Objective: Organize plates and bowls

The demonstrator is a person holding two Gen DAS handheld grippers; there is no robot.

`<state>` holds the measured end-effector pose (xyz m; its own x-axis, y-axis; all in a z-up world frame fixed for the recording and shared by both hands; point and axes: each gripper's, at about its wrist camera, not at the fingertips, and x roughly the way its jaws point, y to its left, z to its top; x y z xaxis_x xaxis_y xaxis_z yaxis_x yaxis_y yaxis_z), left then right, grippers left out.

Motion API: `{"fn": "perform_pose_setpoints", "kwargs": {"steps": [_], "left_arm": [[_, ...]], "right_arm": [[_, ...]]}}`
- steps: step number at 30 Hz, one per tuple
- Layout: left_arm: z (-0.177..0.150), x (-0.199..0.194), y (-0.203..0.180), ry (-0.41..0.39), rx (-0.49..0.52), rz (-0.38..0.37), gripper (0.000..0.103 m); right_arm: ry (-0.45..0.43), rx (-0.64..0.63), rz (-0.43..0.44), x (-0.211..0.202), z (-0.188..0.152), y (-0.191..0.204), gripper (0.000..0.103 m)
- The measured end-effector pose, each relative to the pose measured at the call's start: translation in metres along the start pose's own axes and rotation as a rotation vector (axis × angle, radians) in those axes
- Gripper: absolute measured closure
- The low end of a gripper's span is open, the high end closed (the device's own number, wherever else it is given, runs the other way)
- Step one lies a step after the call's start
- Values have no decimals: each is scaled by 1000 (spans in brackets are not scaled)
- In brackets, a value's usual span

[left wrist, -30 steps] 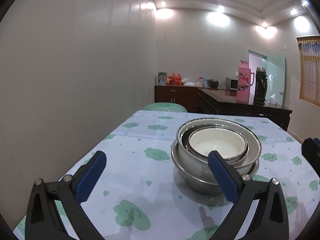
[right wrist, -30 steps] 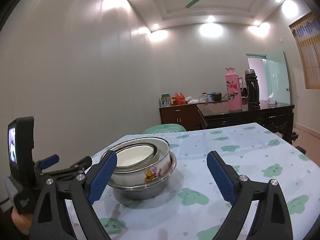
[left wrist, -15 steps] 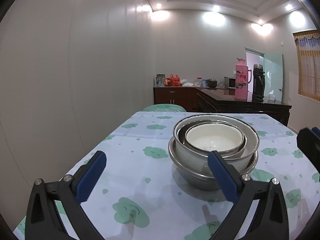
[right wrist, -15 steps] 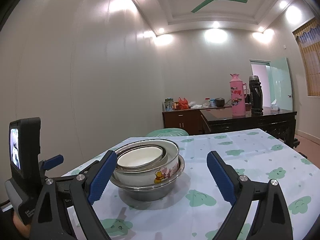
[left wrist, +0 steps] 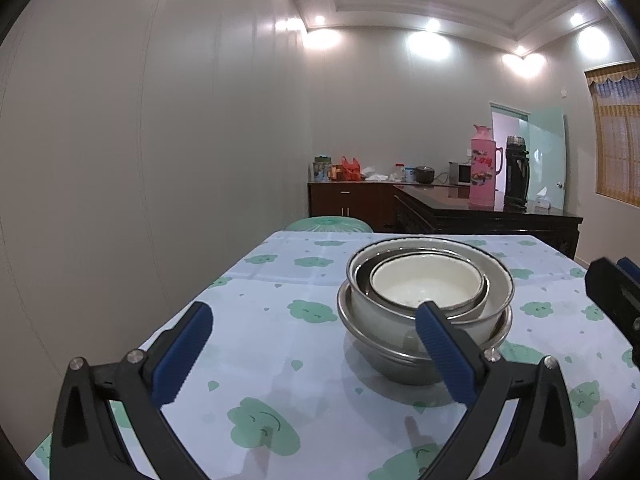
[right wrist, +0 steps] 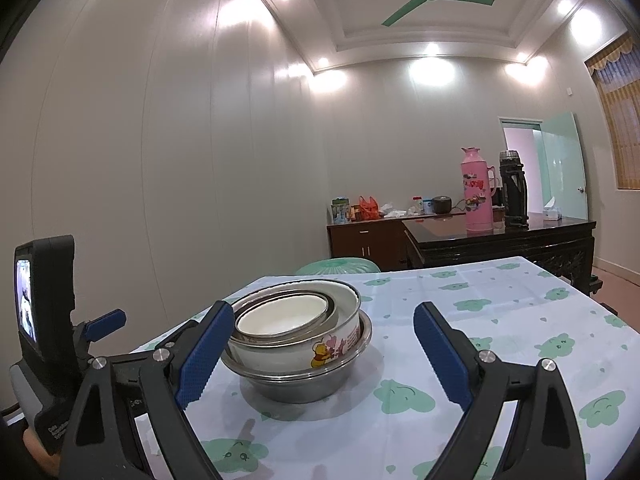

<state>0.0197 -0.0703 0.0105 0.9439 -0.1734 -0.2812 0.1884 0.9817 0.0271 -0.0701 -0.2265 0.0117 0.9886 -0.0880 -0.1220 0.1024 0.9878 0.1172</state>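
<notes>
Steel outer bowl [left wrist: 404, 364] carries nested bowl stack [left wrist: 430, 292] mid-table on cloud-print cloth [left wrist: 280, 320]. Left gripper [left wrist: 314, 354] and right gripper [right wrist: 324, 354] both spread wide, empty, short of stack. Risk: one-sided rim pinch likely tips loosely nested bowls, slick steel slides.

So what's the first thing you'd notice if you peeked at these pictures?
Probably the stack of nested bowls in the middle of the cloud-print tablecloth, one bowl showing a cartoon bear. Then the two open blue-tipped claws, left claw and right claw, and the pink thermos on the dark sideboard behind.
</notes>
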Motion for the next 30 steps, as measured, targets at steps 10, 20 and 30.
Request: {"fn": "perform_pose_setpoints", "kwargs": {"steps": [10,20,30], "left_arm": [[1,-1,-2,-6,12,-3,0],[3,-2,-2,-7,11,-9,0],[3,-2,-2,-7,11,-9,0]], "right_arm": [[-7,-6,5,2,-1,3,10],[-13,-15,6,-1,-2,5,10],[-14,-16,6,-2,-2,6,10]]}}
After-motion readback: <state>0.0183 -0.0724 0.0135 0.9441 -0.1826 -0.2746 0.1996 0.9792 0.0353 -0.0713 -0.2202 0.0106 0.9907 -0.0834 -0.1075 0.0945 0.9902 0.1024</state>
